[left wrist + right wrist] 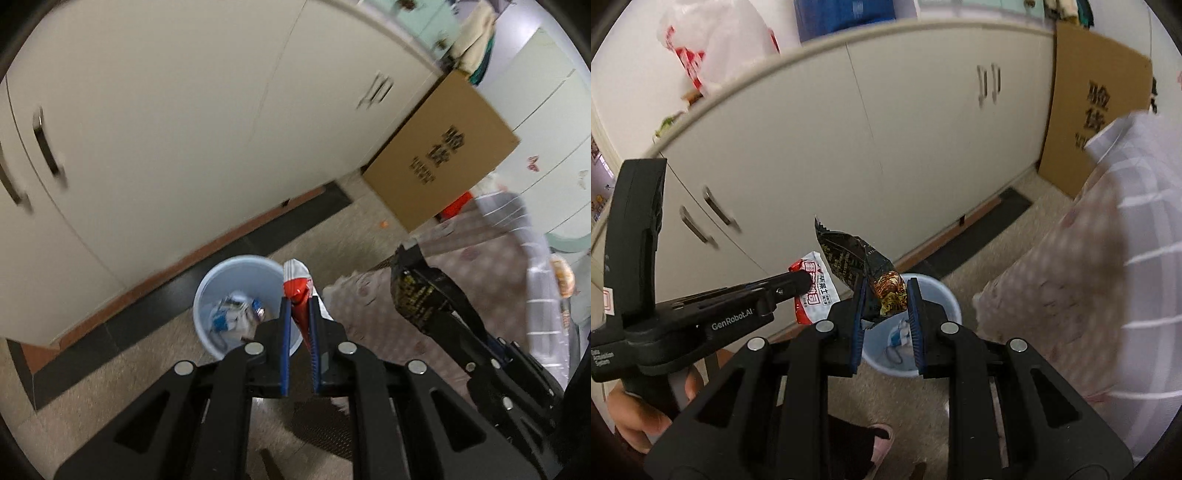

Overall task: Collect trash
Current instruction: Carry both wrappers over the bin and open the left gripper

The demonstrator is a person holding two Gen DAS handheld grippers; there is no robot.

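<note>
The left gripper is clamped on a red-and-white wrapper, which sticks up from between its blue pads, just above the near-right rim of the pale blue bin. The right gripper pinches a black snack wrapper and holds it above the bin's near-left rim. The bin stands on the speckled floor near the cream cabinets, with crumpled trash already lying inside. A cardboard box leans further right along the cabinets. A hand grips the left gripper's handle
</note>
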